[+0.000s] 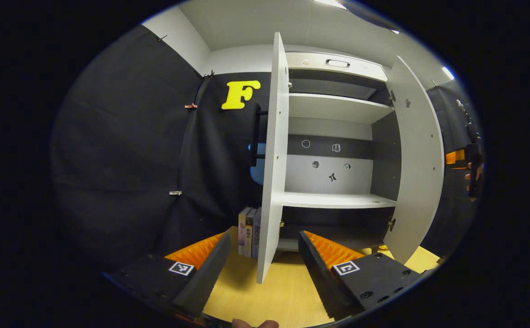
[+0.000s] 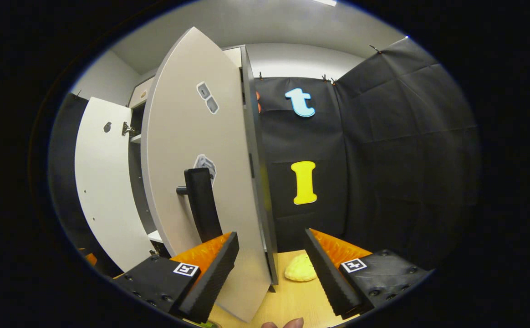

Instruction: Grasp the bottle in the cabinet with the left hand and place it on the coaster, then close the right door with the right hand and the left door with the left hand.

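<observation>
Both tools spread: right tool (image 2: 272, 255) straddles the right door (image 2: 201, 182) edge at frame centre, left tool (image 1: 260, 257) the left door (image 1: 274, 155). We judge closing underway; bottle location unclear.

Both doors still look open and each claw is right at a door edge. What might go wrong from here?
1. The left door stands edge-on between the open left claw's fingers; pushing could jam it.
2. The right claw straddles the right door's edge near its handle; a finger may snag it.
</observation>
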Demonstrator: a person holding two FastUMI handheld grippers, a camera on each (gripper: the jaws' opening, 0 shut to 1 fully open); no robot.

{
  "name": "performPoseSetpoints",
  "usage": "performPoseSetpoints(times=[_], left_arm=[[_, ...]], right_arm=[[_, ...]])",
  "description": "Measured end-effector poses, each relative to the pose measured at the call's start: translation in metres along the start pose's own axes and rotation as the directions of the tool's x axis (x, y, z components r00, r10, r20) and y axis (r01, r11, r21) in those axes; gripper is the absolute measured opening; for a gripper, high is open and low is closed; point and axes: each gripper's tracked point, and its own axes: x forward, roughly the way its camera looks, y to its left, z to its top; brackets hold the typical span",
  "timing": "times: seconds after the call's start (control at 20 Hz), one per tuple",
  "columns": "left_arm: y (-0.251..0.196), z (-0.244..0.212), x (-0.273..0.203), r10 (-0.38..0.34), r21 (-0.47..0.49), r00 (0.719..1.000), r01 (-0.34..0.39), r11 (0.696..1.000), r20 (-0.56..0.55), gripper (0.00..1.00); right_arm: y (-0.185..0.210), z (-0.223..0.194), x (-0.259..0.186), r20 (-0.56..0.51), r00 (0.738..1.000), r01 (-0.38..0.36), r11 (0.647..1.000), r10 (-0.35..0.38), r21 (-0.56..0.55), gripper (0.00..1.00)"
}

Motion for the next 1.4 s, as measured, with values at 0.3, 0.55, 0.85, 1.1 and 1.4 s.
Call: performPoseSetpoints(times=[0.3, 0.55, 0.85, 1.1, 1.4], left_arm=[[0.002, -0.005, 0.008, -0.027, 0.011, 0.999, 0.027, 1.0, -0.021, 0.95], [0.013, -0.015, 0.014, -0.023, 0.012, 0.998, 0.024, 1.0, -0.058, 0.95], [0.03, -0.018, 0.021, 0.0, -0.007, 0.997, 0.0, 1.0, -0.075, 0.95], [0.051, -0.015, 0.028, 0.033, -0.01, 0.997, -0.033, 0.999, -0.074, 0.95], [0.074, 0.008, 0.048, 0.037, -0.009, 0.998, -0.037, 0.999, -0.052, 0.95]], right_arm=[[0.043, -0.008, 0.016, 0.011, 0.999, -0.047, 0.999, 0.047, 0.013, 0.97], [0.081, -0.026, 0.048, -0.011, 0.998, -0.059, 0.998, 0.058, -0.023, 0.98], [0.1, -0.043, 0.093, -0.03, 1.0, -0.006, 0.998, 0.004, -0.069, 0.97], [0.099, -0.042, 0.119, -0.041, 0.999, 0.016, 1.0, -0.015, 0.014, 0.98], [0.108, -0.037, 0.111, -0.022, 1.0, 0.017, 1.0, -0.018, -0.026, 0.98]])
